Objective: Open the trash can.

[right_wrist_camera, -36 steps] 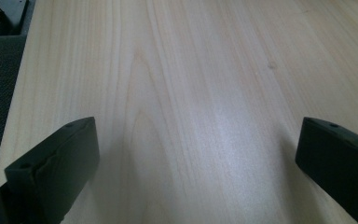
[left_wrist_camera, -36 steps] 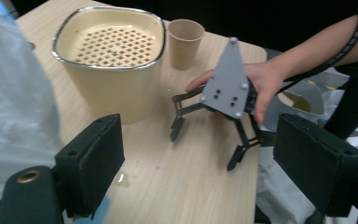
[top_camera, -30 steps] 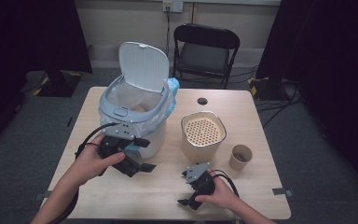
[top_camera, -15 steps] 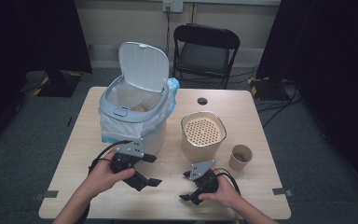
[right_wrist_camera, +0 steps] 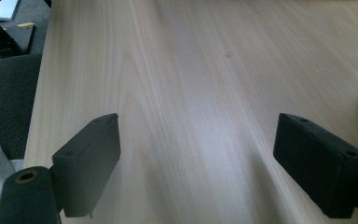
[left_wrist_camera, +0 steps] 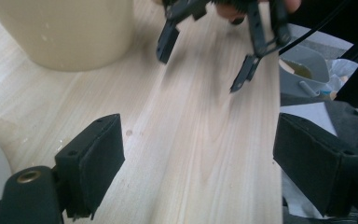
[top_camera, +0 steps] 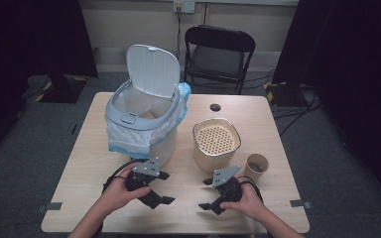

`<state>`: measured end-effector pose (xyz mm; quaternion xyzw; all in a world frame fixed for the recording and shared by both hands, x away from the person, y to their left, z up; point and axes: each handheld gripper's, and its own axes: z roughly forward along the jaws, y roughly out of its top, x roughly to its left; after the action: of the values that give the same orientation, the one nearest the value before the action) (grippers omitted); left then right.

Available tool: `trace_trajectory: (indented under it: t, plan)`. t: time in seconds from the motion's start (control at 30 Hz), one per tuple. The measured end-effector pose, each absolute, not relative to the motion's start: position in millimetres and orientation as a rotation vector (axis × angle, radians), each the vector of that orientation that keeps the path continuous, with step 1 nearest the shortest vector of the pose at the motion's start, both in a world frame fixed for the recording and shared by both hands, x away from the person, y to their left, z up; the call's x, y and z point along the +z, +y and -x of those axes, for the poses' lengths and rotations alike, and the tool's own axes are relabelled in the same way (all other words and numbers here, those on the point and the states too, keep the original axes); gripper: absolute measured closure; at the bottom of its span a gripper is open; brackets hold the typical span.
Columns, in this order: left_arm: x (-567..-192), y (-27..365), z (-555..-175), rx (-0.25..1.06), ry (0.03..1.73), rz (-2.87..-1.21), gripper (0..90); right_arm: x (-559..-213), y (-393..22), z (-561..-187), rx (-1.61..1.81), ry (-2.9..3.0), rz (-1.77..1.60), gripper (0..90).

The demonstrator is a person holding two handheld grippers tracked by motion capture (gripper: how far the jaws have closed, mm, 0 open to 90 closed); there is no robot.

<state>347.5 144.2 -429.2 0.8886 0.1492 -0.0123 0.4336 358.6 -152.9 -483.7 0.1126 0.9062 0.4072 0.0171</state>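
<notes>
A white plastic bin (top_camera: 129, 119) with its flip lid raised and a blue-edged liner bag (top_camera: 121, 141) folded over the rim stands to the left of a cream, square-shouldered canister with a perforated top (top_camera: 213, 161), on a pale wooden table (top_camera: 188, 220). In front of the bin, and down-left of the canister, the person's left hand (top_camera: 121, 191) rests the black two-jaw left gripper (top_camera: 166, 187) low over the tabletop. Its jaws stand wide apart with bare wood between them and point across toward the other tool. Directly in front of the canister, close to its base but apart from it, the right hand (top_camera: 248, 201) holds the right gripper (top_camera: 205, 194) facing back toward the left one. Its jaws have just been closing a little, yet they are parted and nothing lies between them. The two tools face each other over a stretch of table in front of the canister and do not touch. A small brown paper cup (top_camera: 256, 166) stands upright just right of the canister. Neither tool touches the bin, the canister or the cup. A black folding chair (top_camera: 218, 54) stands beyond the table, behind the canister.
</notes>
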Motion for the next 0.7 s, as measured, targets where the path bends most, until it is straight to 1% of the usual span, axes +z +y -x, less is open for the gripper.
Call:
trace_trajectory:
  t: [0.23,0.47,0.7]
  plan:
    - [-447,141,-350,-0.031,0.353,-2.266,15.8,-482,-163,-357,1.262,2.810,-0.377,14.4]
    - [-460,140,-351,-0.049,0.341,-2.275,15.8,-479,-175,-352,1.261,2.800,-0.411,14.4]
    - [-470,138,-352,-0.012,0.316,-2.287,15.8,-478,-185,-347,1.234,2.804,-0.426,14.9]
